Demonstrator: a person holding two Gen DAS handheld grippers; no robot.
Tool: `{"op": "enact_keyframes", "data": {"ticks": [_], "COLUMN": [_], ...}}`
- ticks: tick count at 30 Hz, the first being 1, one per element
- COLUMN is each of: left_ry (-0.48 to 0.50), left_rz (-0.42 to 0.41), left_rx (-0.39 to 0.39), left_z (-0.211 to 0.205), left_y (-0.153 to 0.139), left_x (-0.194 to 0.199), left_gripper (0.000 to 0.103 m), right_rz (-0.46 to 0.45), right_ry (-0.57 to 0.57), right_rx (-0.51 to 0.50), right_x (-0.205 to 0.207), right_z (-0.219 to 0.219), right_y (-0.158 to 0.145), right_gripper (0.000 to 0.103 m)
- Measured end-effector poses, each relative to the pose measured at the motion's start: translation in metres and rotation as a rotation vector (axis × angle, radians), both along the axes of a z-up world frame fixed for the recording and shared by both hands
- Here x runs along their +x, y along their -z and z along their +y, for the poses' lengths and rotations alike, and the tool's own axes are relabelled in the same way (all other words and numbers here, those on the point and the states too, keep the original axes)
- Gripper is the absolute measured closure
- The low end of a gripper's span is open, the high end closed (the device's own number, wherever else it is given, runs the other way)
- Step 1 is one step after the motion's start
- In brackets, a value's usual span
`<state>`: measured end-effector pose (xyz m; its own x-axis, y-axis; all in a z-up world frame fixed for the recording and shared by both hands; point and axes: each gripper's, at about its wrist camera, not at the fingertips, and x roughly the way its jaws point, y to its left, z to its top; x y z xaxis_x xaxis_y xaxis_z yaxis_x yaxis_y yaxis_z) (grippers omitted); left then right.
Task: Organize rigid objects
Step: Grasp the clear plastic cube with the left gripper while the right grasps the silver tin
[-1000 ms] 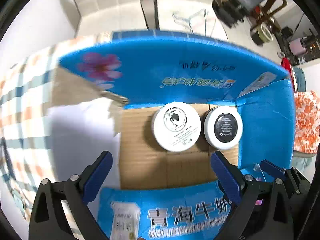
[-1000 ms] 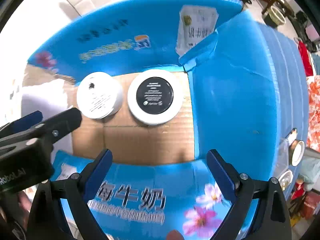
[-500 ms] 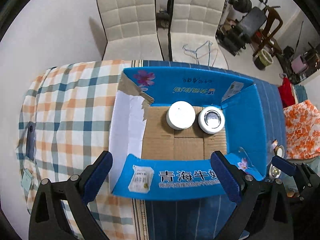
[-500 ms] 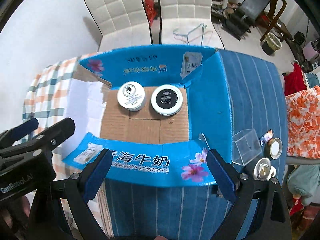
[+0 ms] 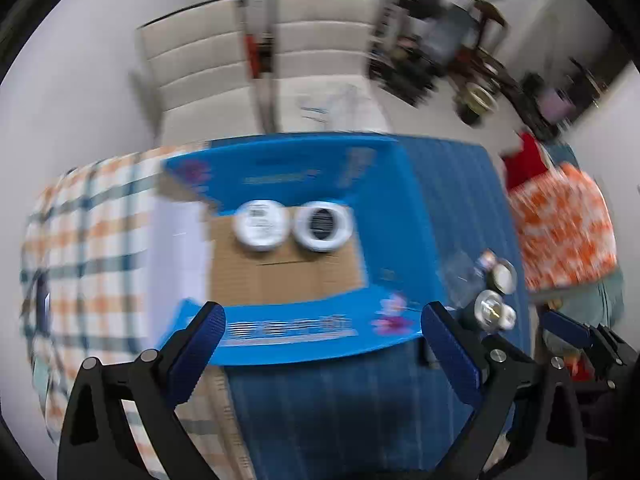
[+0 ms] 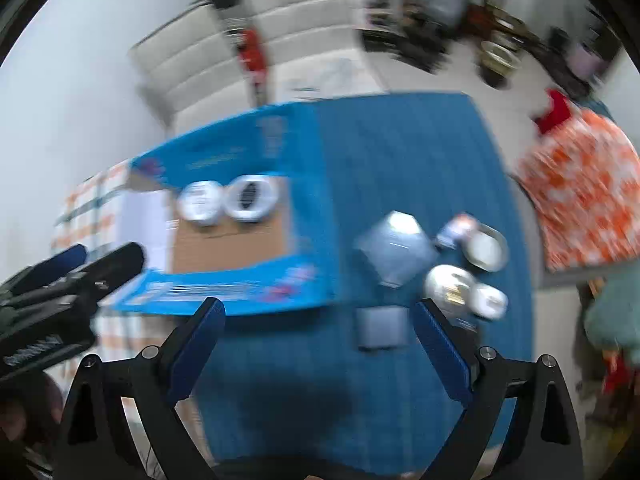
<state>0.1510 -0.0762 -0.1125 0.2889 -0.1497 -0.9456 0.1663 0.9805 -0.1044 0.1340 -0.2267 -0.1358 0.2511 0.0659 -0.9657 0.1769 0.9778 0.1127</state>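
Observation:
An open blue cardboard box [image 5: 296,332] [image 6: 224,292] lies on the table. Inside it, side by side against the far wall, sit a white round jar [image 5: 261,225] [image 6: 199,204] and a black-lidded round jar [image 5: 322,225] [image 6: 251,198]. To the right of the box stand a clear plastic cube [image 6: 394,246], several small round tins [image 6: 450,289] [image 5: 489,307] and a small grey block [image 6: 380,328]. My left gripper [image 5: 322,344] is open and empty, held above the box's near wall. My right gripper [image 6: 318,338] is open and empty above the blue cloth. Both views are blurred.
The table [image 6: 400,148] wears a blue striped cloth on the right and a checked orange and teal cloth [image 5: 88,240] on the left. Two white padded chairs [image 5: 208,64] stand behind it. An orange flowered fabric [image 6: 588,200] lies at the far right.
Both grippers have pulled up and back out of the box and swung right, so the whole table and the tins beside the box now show. The jars have stayed put.

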Motion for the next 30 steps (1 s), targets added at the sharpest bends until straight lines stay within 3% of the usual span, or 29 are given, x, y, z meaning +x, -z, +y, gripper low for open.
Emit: {"op": "enact_keyframes", "data": {"ticks": [4, 7, 12, 15, 20, 26, 27, 28, 30], "left_ry": [0.149, 0.269, 0.428, 0.492, 0.514, 0.546, 0.538, 0.535, 0.525], "left_rz": [0.012, 0.020, 0.112, 0.198, 0.297, 0.334, 0.333, 0.335, 0.349], "left_rx": [0.031, 0.088, 0.164, 0.181, 0.230, 0.286, 0.296, 0.309, 0.308], "left_z": [-0.078, -0.142, -0.214, -0.237, -0.247, -0.260, -0.260, -0.261, -0.261], "left_y": [0.020, 0.048, 0.100, 0.131, 0.171, 0.197, 0.200, 0.203, 0.210], "left_x": [0.005, 0.013, 0.031, 0.040, 0.048, 0.044, 0.044, 0.045, 0.045], "left_gripper": [0.002, 0.002, 0.002, 0.003, 0.003, 0.003, 0.010, 0.025, 0.032], "right_rz": [0.061, 0.095, 0.127, 0.138, 0.184, 0.214, 0.217, 0.219, 0.226], "right_ry": [0.167, 0.267, 0.355, 0.363, 0.354, 0.369, 0.366, 0.366, 0.364], "right_rx": [-0.005, 0.059, 0.133, 0.128, 0.103, 0.085, 0.085, 0.083, 0.086], "right_x": [-0.017, -0.024, -0.040, -0.045, -0.045, -0.038, -0.036, -0.034, -0.032], "right_z": [-0.079, -0.124, -0.153, -0.160, -0.161, -0.157, -0.155, -0.154, -0.152], "right_y": [0.041, 0.082, 0.115, 0.125, 0.147, 0.157, 0.159, 0.161, 0.166], "right_gripper": [0.006, 0.006, 0.006, 0.006, 0.006, 0.006, 0.006, 0.006, 0.006]}}
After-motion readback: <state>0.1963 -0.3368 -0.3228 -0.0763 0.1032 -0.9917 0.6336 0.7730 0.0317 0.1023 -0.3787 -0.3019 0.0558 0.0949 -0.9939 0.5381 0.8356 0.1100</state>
